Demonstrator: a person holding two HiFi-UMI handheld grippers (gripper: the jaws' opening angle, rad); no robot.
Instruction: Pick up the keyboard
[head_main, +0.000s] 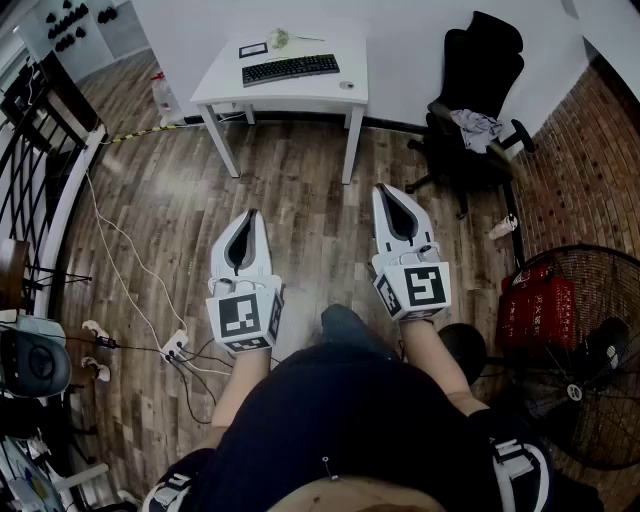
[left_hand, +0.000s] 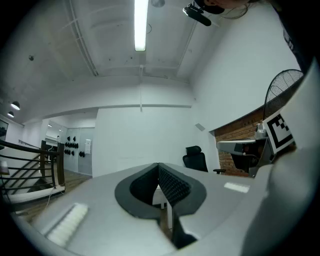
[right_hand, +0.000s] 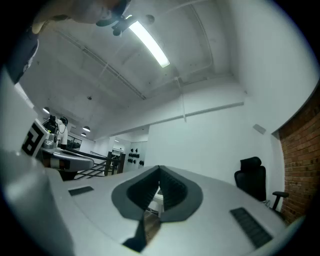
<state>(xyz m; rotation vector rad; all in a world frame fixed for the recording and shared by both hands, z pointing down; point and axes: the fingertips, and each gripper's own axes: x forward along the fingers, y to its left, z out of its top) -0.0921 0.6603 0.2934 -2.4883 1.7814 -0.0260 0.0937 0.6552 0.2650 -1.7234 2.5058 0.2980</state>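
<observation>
The keyboard (head_main: 291, 68) lies on the white table (head_main: 300, 95), well ahead of the left gripper (head_main: 249, 222) and right gripper (head_main: 389, 195); both jaws are closed, empty.

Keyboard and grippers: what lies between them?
Head view: only wooden floor and the white table's front edge lie between keyboard, left gripper and right gripper.
</observation>
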